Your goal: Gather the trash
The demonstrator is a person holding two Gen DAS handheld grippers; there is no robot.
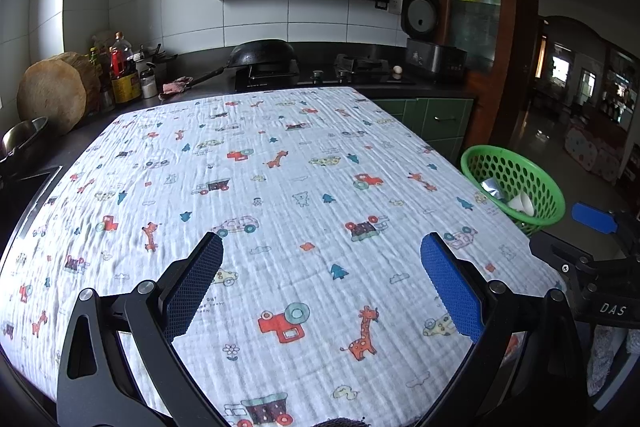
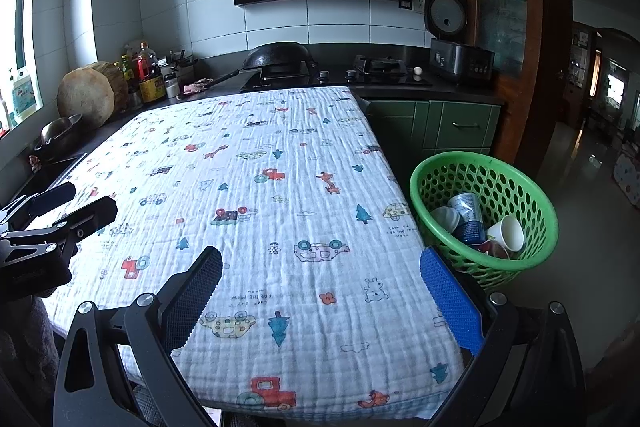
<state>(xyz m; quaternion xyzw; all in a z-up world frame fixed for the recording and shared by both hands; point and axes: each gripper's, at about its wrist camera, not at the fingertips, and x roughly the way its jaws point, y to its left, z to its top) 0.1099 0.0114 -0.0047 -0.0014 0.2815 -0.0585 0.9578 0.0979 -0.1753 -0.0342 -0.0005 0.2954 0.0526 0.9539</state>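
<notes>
Wide apart and holding nothing, the left tool hovers low over the printed cloth covering the counter; no trash shows on it, and the green basket sits at the right edge. From the right wrist, the right tool also gapes empty at bottom centre, while the basket, middle right, holds paper cups and a can. Collection looks essentially finished.

The white cotton cloth printed with little trucks and giraffes lies flat, open to pass over from edge to edge. Off its right side stands the green perforated plastic basket, its mouth open upward. Behind, the dark counter is crowded: a black wok, bottles, a round wooden chopping block.
</notes>
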